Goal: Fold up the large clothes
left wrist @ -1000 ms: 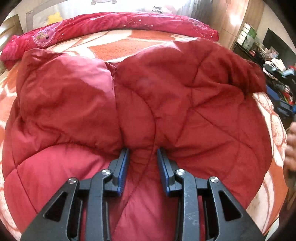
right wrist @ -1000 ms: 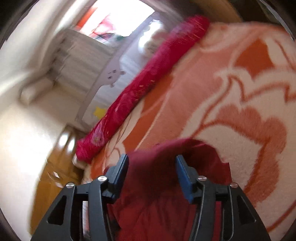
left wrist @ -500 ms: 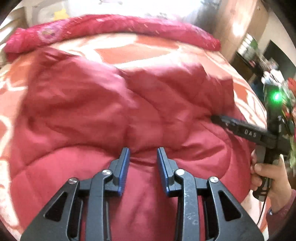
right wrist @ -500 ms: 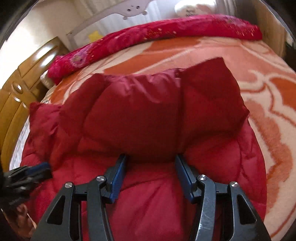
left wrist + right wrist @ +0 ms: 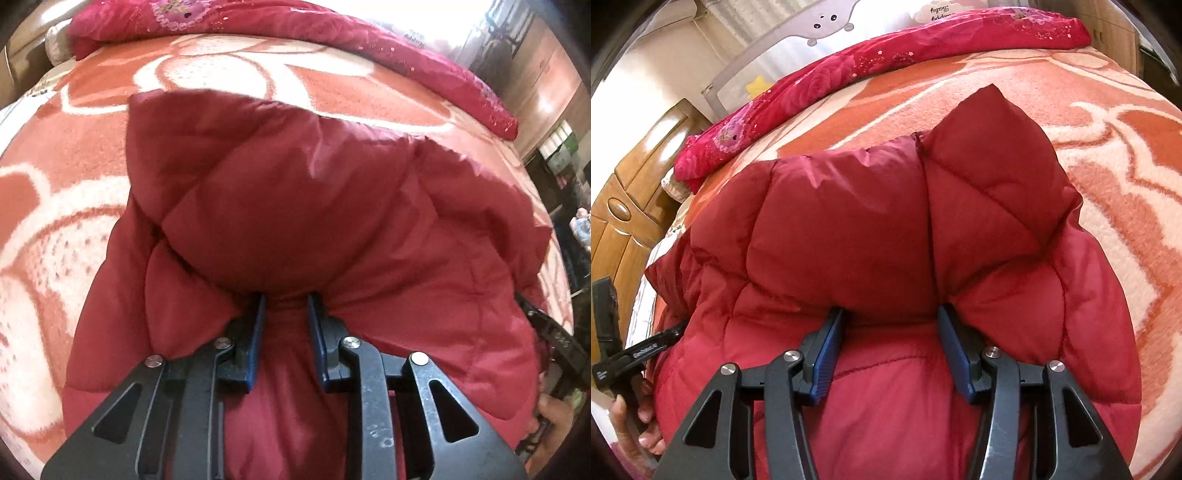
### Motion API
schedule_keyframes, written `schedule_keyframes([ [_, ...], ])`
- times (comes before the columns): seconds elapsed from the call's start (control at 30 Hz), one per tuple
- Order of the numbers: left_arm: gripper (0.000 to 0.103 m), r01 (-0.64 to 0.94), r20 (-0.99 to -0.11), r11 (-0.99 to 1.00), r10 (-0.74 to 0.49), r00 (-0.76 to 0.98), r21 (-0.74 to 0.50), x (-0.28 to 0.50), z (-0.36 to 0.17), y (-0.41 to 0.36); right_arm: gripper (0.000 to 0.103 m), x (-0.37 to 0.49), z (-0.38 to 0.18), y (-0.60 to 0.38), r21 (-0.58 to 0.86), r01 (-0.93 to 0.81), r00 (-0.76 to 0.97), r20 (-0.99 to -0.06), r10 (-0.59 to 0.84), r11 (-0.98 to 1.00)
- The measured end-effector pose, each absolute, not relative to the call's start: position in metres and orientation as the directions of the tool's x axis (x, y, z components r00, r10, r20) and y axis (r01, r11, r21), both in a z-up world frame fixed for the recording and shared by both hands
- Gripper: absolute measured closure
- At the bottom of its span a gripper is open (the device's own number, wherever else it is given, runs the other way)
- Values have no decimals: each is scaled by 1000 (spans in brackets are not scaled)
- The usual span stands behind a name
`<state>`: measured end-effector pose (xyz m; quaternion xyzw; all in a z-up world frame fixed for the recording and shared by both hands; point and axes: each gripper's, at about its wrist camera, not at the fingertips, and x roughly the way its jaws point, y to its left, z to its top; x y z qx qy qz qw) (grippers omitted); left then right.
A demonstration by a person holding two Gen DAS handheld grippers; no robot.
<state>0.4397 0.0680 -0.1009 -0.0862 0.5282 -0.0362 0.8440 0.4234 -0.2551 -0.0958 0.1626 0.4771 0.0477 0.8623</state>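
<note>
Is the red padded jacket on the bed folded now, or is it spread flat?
Folded, at least partly. On the blanket, one puffy layer of the red padded jacket lies doubled back over the layer below.

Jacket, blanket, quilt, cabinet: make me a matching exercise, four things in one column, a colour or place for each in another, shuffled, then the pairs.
Things:
1. jacket
2. blanket
3. quilt
4. cabinet

Descriptions:
A. orange and cream, spread under everything
B. wooden, at the left edge of the right wrist view
C. dark red, puffy, clamped by both grippers
D. bright pink, floral, rolled along the bed's far side

Pairs: 1-C, 2-A, 3-D, 4-B
</note>
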Motion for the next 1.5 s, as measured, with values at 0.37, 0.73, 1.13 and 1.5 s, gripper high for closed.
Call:
schedule_keyframes([
  [0.37,81,26,-848,980,-184,497,-197,408,-71,75,50,420,-96,-255,318,70,546,-806,231,946],
  [0.73,78,46,-856,972,-226,465,-231,377,-72,88,48,406,-79,-256,322,61,571,-787,232,945],
  [1.13,77,42,-850,974,-214,482,-221,386,-74,82,38,343,-34,-281,312,75,637,-746,195,947],
  [1.5,41,64,-777,960,-258,574,-271,336,-32,103,27,314,-27,-295,324,44,612,-757,231,945],
])
